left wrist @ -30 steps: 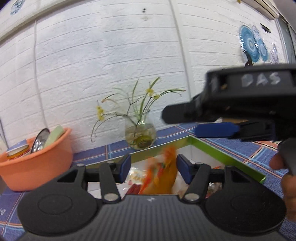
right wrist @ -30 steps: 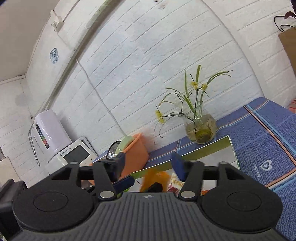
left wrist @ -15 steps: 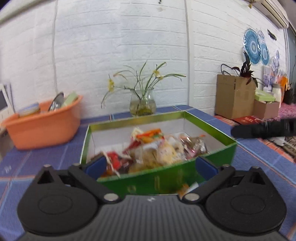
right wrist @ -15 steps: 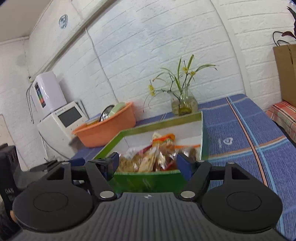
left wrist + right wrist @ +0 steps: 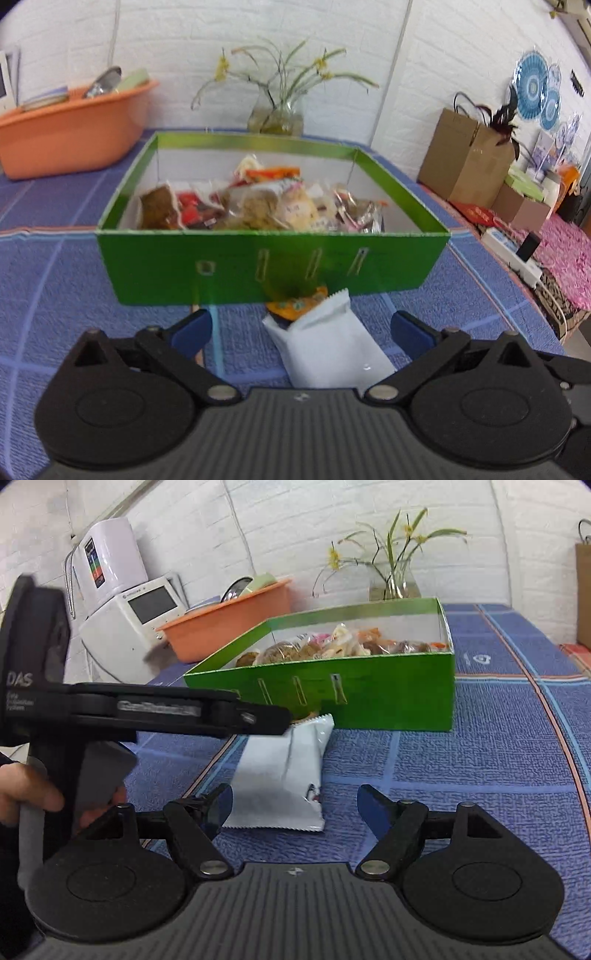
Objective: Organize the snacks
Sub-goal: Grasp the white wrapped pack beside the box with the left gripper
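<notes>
So the green box sits mid-frame in the left wrist view, a shallow rectangular cardboard thing with glossy green outer walls, a plain white inside and a few narrow slots cut into the near wall. It's piled with crinkly snack packets, mostly clear plastic wrappers with brown and pale stuff inside plus some red and orange ones. Right in front of the box's near wall, on the blue woven tablecloth with its pale grid lines, lies a white pouch, smooth and puffy with a zigzag crimped edge, and a small orange packet is tucked between the pouch's far end and the box. The left gripper has just been opening and now stands spread wide, blue pads on either side of the white pouch without pressing on it. In the right wrist view the right gripper is spread apart too, holding nothing, with the pouch lying on the cloth just ahead of its left pad. The left tool's black body crosses the left side of that frame, a hand wrapped round its grey handle. Upper left there's a rounded orange plastic tub, and behind the box a glass vase with thin green stems and tiny yellow flowers, against a white brick wall.
</notes>
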Demonstrator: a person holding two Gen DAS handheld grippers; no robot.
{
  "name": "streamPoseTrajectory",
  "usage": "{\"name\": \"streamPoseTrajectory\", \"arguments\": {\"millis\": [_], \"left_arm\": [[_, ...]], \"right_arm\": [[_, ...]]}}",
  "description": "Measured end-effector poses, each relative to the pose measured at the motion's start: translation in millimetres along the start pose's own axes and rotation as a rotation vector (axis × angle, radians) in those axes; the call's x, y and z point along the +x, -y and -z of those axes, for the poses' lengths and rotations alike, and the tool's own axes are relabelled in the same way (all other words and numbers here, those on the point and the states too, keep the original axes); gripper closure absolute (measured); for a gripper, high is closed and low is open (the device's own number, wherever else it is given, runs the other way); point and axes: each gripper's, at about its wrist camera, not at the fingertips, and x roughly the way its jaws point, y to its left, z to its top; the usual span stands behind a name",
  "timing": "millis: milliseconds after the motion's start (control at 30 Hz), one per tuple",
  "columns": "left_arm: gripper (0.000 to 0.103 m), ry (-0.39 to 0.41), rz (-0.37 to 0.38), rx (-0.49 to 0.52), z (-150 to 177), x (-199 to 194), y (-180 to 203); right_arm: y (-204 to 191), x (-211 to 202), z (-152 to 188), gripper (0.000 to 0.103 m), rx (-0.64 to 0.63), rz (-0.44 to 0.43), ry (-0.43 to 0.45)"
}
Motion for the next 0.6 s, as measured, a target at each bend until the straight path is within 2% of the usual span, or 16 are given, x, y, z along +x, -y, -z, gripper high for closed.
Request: {"name": "streamPoseTrajectory", "arguments": {"millis": [67,100,267,300,367,500,600], "left_arm": [[0.000,-0.022,0.004,0.013,0.4,7.0,6.2],[0.000,-0.025,0.001,0.021,0.5,9.8,8.9],[0.001,-0.072,-0.004,0.034,5.0,24.7,10.2],[0.006,-0.086,0.004,0.027,6.3,27.4,7.9],[0.008,-0.070,0.015,0.062,8.5,26.7,8.2],[0.016,-0.033,0.052,0.094,14.5,23.7,6.3],[0.028,-0.030,0.072,0.101,15.7,19.0,9.5]], "right_arm": [[-8.6,1.3,4.4,0.000,-0.004,0.027,0.048],[-12.0,3.8,4.9,0.000,-0.019,0.028,0.046],[-16.8,17.7,-0.2,0.000,-0.050,0.038,-0.027],[-16.2,19.8,-1.0,0.000,-0.043,0.045,-0.031],[-17.1,24.0,-2.2,0.000,-0.052,0.058,-0.035],[-16.1,25.7,-2.1,0.000,-0.110,0.010,-0.051],[-19.1,24.3,-0.3,0.000,-0.126,0.020,-0.052]]}}
